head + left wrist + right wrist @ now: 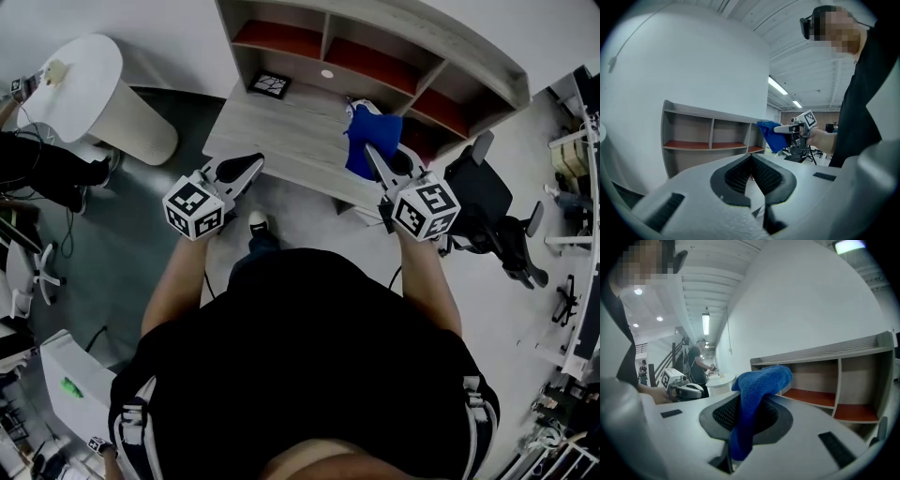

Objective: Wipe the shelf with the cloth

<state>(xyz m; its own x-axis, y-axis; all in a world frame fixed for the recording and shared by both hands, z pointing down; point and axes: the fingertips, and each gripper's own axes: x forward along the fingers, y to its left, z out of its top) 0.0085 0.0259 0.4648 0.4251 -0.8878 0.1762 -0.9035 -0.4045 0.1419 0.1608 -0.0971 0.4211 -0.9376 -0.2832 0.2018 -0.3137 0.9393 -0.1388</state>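
My right claw (749,411) is clamped on the blue cloth (761,380), which bunches above the jaws and hangs down between them. My left claw (752,161) has its jaws pressed together with nothing between them. In the head view both claws sit over the near edge of the pale wooden desk (281,131), well apart from each other. The cloth is over the desk's right part, in front of the shelf (394,33) with red-floored compartments. I cannot tell whether it touches the wood.
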